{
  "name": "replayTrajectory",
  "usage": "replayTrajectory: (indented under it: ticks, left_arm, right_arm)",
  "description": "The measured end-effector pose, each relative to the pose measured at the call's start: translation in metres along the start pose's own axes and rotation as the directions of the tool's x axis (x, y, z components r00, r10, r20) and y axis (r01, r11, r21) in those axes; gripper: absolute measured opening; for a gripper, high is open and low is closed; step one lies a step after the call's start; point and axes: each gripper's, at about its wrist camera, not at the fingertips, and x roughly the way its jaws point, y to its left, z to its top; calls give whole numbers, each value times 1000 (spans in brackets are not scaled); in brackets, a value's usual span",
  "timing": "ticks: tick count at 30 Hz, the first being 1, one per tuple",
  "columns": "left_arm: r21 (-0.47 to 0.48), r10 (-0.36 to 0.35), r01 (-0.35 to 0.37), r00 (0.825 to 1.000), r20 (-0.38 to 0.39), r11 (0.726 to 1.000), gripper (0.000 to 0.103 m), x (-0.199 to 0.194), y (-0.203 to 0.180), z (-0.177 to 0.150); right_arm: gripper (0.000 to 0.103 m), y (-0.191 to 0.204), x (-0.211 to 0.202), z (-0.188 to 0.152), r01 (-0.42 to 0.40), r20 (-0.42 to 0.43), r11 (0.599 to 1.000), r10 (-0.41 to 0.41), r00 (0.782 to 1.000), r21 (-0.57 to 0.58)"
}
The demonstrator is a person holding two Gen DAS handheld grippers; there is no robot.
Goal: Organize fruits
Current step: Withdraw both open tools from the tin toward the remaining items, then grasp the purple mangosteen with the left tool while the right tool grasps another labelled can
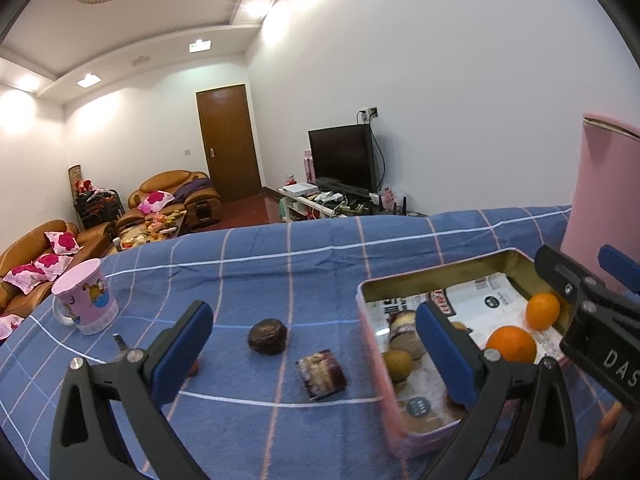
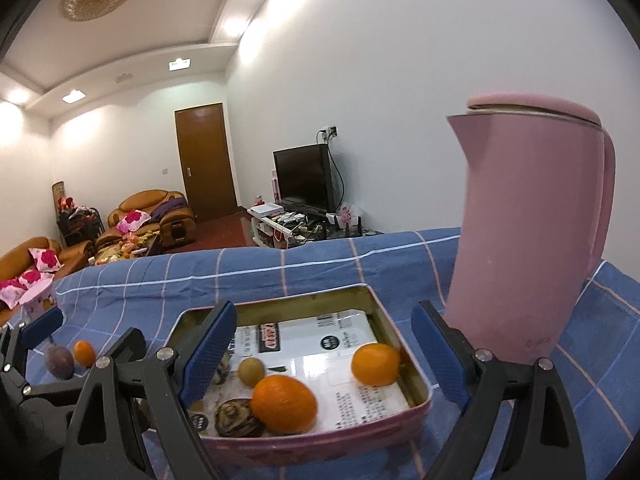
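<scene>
Both my claws, left claw [image 1: 316,344] and right claw [image 2: 324,346], gape empty over the pink tin [image 2: 420,404], holding two glossy oranges [image 2: 284,404] and a greenish-brown kiwi [image 2: 251,371].

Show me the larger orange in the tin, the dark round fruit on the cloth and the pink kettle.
larger orange [image 2: 285,404], right wrist view, middle of its peel.
dark round fruit [image 1: 267,336], left wrist view, centre of its top.
pink kettle [image 2: 528,232], right wrist view, middle of its body.
</scene>
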Motion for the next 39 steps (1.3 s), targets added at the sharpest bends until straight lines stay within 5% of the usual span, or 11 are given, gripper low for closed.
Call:
replayTrajectory:
  ticks: [31,39]
  left_arm:
    - [-39,83,-85,995,-54,996,103,9,107,-17]
    - [-60,81,-89,989,-123,994,103,25,148,-21]
  right_arm:
    - [90,103,-4,-16,-112,-41,992,110,993,-61]
    - [90,118,6,-16,-144,-72,986,138,988,-84]
